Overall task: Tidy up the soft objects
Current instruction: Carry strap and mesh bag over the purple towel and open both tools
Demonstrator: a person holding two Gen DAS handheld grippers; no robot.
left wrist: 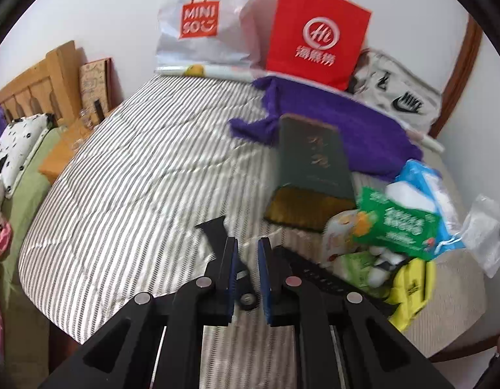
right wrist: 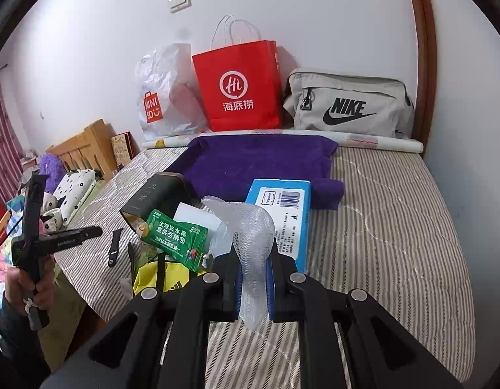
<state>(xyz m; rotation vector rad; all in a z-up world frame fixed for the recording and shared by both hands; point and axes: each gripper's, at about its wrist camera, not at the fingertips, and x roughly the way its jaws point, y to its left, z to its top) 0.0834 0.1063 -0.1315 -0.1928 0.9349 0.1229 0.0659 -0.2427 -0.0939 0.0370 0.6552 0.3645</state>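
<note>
right hand-held gripper (right wrist: 254,261) clamps one foam net (right wrist: 250,227); three bags (right wrist: 242,87) behind.

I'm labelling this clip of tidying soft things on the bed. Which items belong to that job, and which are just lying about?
Part of the job:
- bubble wrap, pinched in the right gripper
- purple towel
- green pouch
- yellow bag

Lying about:
- red paper bag
- Nike bag
- dark green box
- watch strap
</note>
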